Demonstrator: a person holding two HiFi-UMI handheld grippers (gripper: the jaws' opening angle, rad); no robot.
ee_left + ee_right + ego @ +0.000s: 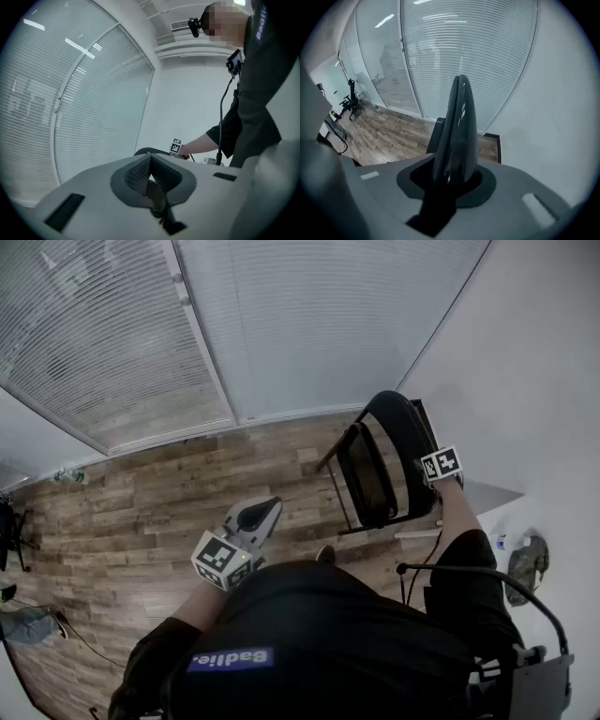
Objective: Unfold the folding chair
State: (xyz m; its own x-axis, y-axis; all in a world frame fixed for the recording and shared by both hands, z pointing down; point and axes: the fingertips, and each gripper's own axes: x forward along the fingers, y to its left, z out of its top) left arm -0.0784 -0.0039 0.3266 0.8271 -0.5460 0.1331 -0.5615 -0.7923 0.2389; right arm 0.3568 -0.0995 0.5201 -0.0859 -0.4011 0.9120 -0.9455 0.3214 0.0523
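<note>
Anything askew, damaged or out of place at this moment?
Nothing stands out. The black folding chair stands upright on the wooden floor beside the white wall, not yet unfolded, with the right tongs closed on its backrest edge. The left tongs are shut and empty.

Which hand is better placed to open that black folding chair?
Right: the right gripper grips the black folding chair by its backrest, while the left gripper hangs shut and empty, away from it.
</note>
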